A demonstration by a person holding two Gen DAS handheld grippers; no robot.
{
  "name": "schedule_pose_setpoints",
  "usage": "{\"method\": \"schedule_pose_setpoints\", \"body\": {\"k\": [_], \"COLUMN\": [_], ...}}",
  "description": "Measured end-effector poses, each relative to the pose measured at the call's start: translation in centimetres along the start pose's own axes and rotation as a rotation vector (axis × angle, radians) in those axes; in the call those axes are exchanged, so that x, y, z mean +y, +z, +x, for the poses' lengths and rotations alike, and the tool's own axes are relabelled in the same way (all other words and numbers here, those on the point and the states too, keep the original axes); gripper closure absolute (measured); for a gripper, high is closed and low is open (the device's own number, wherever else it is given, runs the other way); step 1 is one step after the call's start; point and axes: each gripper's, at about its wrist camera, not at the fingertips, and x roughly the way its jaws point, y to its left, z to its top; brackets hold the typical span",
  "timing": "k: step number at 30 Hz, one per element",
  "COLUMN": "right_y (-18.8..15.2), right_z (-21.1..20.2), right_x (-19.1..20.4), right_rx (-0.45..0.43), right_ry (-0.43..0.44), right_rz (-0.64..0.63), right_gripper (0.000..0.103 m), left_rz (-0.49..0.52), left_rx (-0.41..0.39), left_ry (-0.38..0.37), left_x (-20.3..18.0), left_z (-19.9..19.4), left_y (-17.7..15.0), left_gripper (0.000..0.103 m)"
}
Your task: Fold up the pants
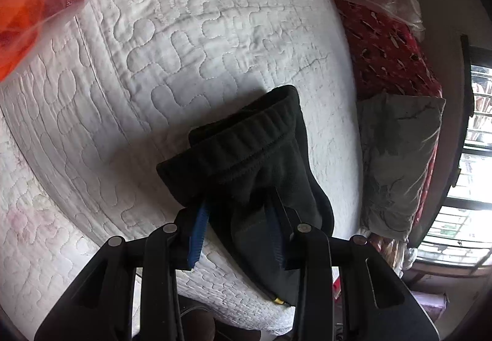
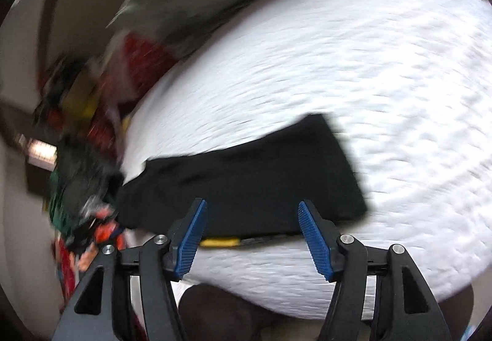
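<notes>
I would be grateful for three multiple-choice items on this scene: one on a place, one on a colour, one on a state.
1. Where do the black pants lie?
A. on the white quilt
B. on a wooden floor
C. in a basket

2. What colour are the gripper pads?
A. red
B. blue
C. green

3. How does the right gripper stand?
A. shut on the pants
B. shut on a pillow
C. open, holding nothing

Key: 1 A, quilted white fabric surrounds the pants; 2 B, the ribbed pads are blue; 3 C, its fingers stand apart with nothing between.
</notes>
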Motion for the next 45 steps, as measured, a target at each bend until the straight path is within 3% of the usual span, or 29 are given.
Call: {"method": "schedule_pose_setpoints", "body": {"k": [3,7,8,9,10,11,12,15,18,21,27,31,35,40,45], "right_y": [0.0,-0.1,-0.1,-0.2,-0.4,-0.4,-0.6,0.0,0.2,-0.4,-0.7,-0.4,0.3,2.1,3.4], "right_z": [0.0,2.0,2.6,3.4,4.2,4.7,4.8,3.9,3.2,3.7,3.8,3.1,1.4,0.9,2.3], "right_x": [-0.9,0.3,0.7,1.2,1.8,2.2,2.4,2.3,1.2,0.0,0.0,0.4,-0.8,-1.3,-0.6], "right_rx": [-0.047,-0.037,-0.028,-0.012,0.005,0.016,0.016,-0.016,-0.015,0.013,0.016,0.015,-0.03,-0.067,-0.076], "right_ry": [-0.075,-0.143,-0.152,-0.176,-0.195,-0.204,-0.214,-0.181,-0.173,-0.17,-0.171,-0.134,-0.105,-0.088,-0.094], "right_rz": [-0.003,-0.118,-0.156,-0.199,-0.235,-0.264,-0.278,-0.238,-0.212,-0.19,-0.204,-0.174,-0.12,-0.07,-0.065], "right_gripper": [0.039,0.04,0.045,0.051,0.072,0.092,0.098,0.098,0.098,0.098,0.096,0.092,0.07,0.064,0.063], "left_rz": [-0.002,-0.003,0.006,0.014,0.031,0.071,0.134,0.285,0.348,0.314,0.177,0.194,0.235,0.308,0.321], "left_rx": [-0.005,-0.009,-0.008,-0.007,-0.007,-0.025,-0.057,-0.154,-0.141,-0.086,-0.05,-0.077,-0.086,-0.165,-0.156], "left_ry": [0.022,0.05,0.066,0.081,0.103,0.113,0.102,0.017,0.111,0.157,0.036,0.048,-0.015,0.013,0.117], "left_x": [-0.2,-0.2,-0.5,-1.0,-1.7,-2.8,-4.2,-6.5,-5.4,-1.8,1.5,1.8,0.8,-3.1,-5.9], "left_z": [0.6,1.2,1.4,1.6,1.7,1.4,0.5,-1.9,-0.2,2.2,1.9,0.3,-1.5,-3.6,-1.9], "left_y": [0.5,1.2,1.5,1.8,2.1,2.4,2.5,1.8,1.1,0.8,1.3,-0.1,-1.9,-1.1,1.9], "left_gripper": [0.07,0.07,0.07,0.071,0.077,0.093,0.097,0.097,0.097,0.097,0.089,0.075,0.075,0.075,0.075]}}
